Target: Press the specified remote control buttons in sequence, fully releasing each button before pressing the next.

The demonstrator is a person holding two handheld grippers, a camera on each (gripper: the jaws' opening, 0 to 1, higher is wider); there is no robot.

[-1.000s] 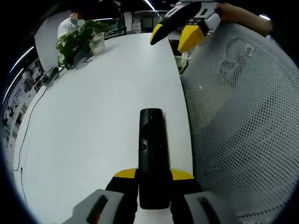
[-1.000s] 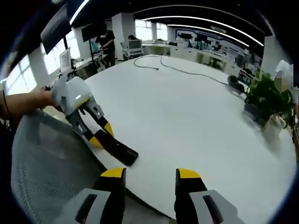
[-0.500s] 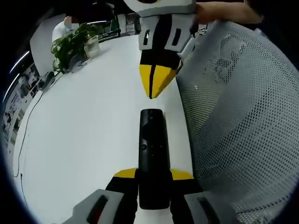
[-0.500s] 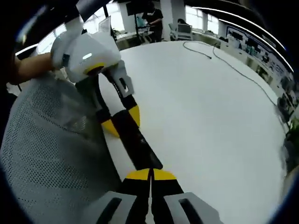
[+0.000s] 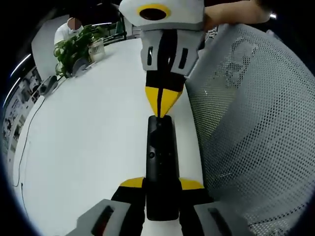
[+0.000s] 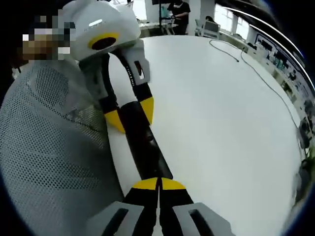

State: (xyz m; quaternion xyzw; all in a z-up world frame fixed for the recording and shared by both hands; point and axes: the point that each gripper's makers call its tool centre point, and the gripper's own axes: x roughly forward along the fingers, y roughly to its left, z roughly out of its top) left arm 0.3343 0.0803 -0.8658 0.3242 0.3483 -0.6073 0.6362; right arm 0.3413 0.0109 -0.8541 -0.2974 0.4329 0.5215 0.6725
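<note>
No legible txt or labels anywhere.

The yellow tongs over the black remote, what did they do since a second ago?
The right tongs closed their open tips and came down from far off onto the far end of the remote. The left tongs kept clamping the remote's near end, over the white table.

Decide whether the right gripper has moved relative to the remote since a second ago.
Yes. In the left gripper view the right gripper, jaws shut, has come in from beside the table's far edge to the remote's far end.
</note>
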